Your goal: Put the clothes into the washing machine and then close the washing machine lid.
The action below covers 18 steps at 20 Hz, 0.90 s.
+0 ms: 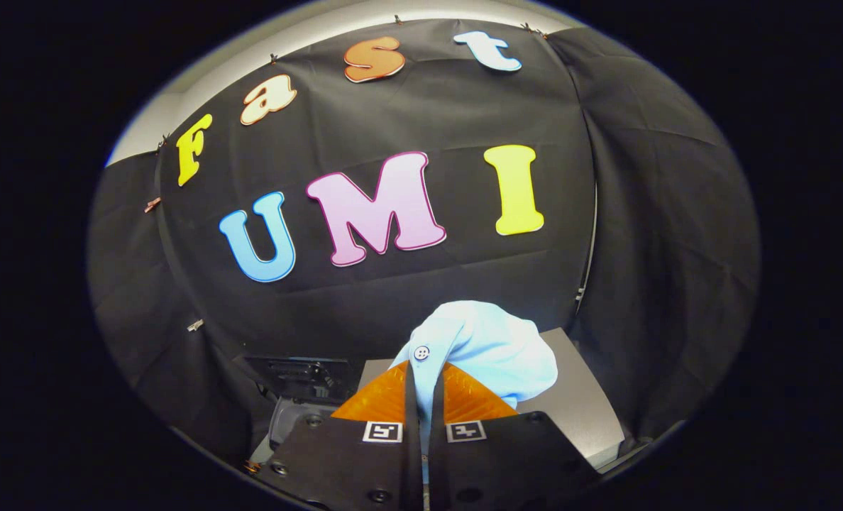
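Observation:
My gripper (423, 387) is shut on a light blue garment (489, 348) with a small button near the fingertips. The cloth is pinched between both fingers and bunches up just beyond and to the right of them, held up in the air. Below and behind the cloth lies a flat grey surface (581, 404), the top of the washing machine, stretching to the right of the fingers. To the left of the fingers a dark panel (301, 372) of the machine stands upright, with a grey part (290, 419) beneath it. The drum opening is hidden.
Black cloth walls close the booth behind and on both sides, close to the machine. The right wall hangs just past the grey surface's far edge.

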Each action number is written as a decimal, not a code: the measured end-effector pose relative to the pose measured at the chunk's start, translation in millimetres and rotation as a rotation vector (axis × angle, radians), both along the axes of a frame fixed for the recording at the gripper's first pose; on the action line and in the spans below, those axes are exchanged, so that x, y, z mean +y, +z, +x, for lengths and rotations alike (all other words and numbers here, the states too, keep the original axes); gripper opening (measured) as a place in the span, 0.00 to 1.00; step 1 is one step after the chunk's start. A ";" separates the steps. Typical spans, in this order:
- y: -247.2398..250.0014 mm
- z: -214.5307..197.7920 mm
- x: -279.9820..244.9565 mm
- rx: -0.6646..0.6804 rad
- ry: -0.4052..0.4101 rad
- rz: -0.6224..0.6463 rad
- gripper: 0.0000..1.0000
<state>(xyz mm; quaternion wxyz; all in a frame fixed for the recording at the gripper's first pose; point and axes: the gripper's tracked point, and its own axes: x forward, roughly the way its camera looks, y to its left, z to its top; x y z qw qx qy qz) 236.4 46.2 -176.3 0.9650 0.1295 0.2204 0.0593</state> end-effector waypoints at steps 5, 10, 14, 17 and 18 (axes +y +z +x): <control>46.9 -19.4 36.0 -0.062 -0.012 0.002 0.08; 67.8 -32.0 87.3 -0.079 0.007 0.027 0.08; 71.6 -39.0 138.6 -0.084 0.039 0.027 0.08; 71.2 -40.4 177.0 -0.083 0.076 0.039 0.08; 69.6 -41.7 189.7 -0.080 0.090 0.043 0.08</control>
